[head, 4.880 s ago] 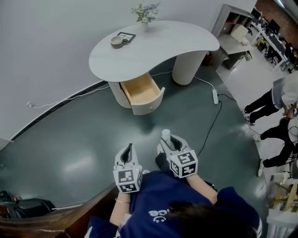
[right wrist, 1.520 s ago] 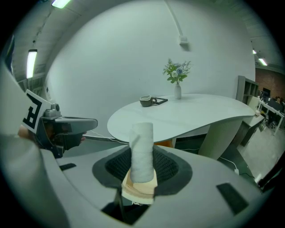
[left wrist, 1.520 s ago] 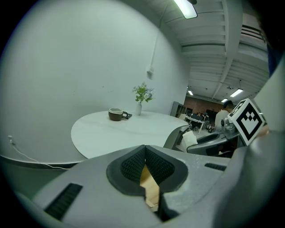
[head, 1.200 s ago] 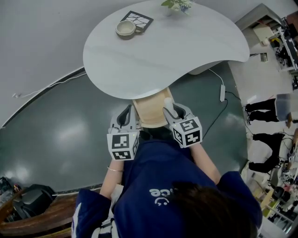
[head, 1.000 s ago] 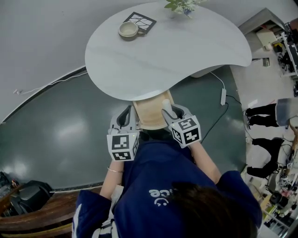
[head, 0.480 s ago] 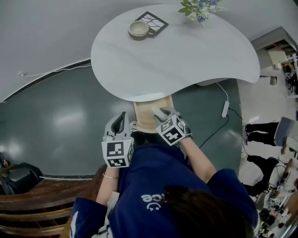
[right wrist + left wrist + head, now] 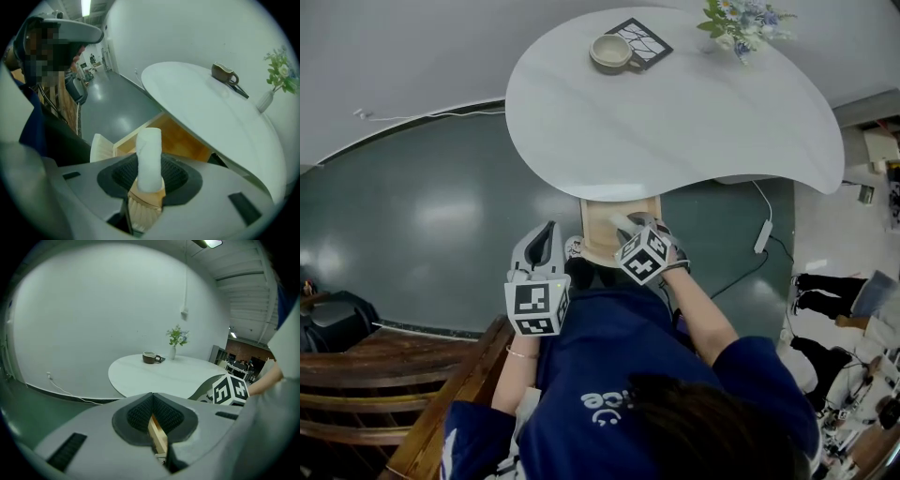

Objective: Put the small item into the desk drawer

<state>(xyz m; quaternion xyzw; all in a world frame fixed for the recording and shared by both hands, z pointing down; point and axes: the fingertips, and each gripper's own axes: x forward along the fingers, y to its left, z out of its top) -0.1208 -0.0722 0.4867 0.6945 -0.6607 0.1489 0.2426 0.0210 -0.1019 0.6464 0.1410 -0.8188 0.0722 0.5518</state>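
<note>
A: What had changed on the left?
B: Little. The left tool [image 7: 546, 230] hung beside the drawer [image 7: 596, 225], jaws pressed together on nothing.
A: And rightward?
B: The right tool [image 7: 630, 229] had tipped down over the open drawer, pinching the small item [image 7: 148, 157] above it; release seemed near.

Evenly lit from ceiling lamp [image 7: 213, 243]; soft glare on floor [image 7: 441, 220]; strong fisheye bending, dark corners in gripper views; near jaws slightly soft.
</note>
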